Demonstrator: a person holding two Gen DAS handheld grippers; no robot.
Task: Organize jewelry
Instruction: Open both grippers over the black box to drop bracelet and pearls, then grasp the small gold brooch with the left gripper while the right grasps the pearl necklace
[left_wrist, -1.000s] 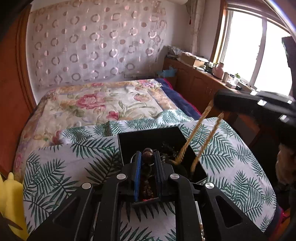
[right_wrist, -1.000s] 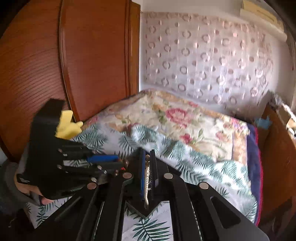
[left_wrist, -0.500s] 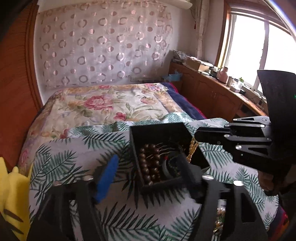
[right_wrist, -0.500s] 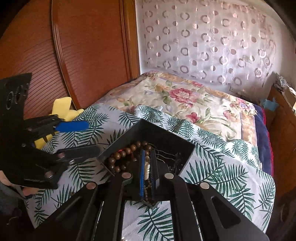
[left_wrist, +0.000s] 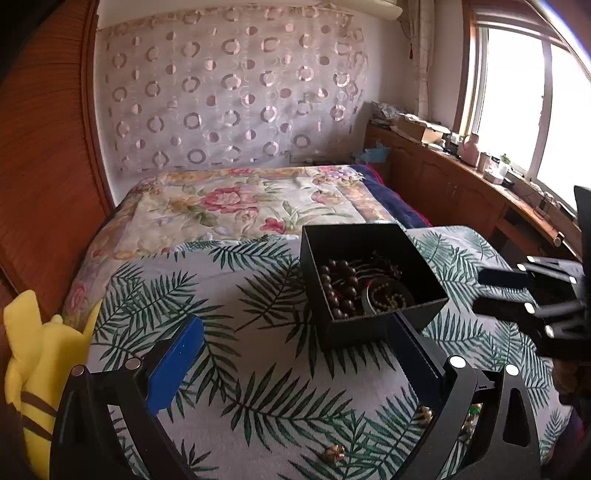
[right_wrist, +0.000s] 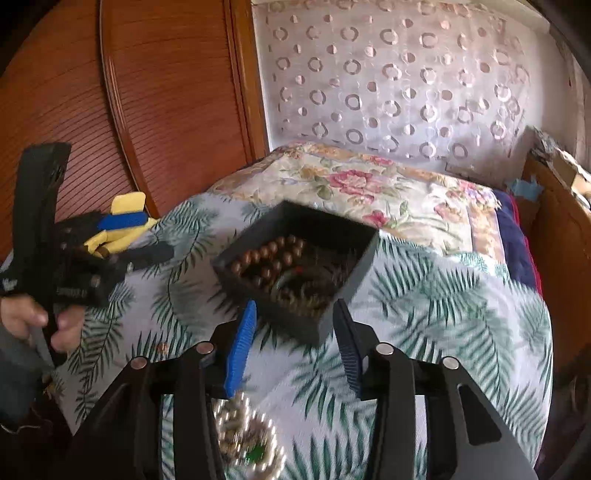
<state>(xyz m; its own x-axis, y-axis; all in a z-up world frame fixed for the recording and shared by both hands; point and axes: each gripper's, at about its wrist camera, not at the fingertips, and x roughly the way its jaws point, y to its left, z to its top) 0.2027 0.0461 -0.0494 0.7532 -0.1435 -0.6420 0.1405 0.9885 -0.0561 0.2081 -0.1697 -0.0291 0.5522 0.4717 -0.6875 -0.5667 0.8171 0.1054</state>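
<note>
Just behind the right tongs (right_wrist: 293, 345) lay a pearl necklace (right_wrist: 246, 439) on the bed — nearer them than the left tongs (left_wrist: 295, 363); both gaped empty, the black box (right_wrist: 354, 280) just ahead.

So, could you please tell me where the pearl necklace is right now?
In the right wrist view, the white pearl necklace lies on the palm-leaf bedspread, low in frame, nearer the camera than the black square box.
</note>
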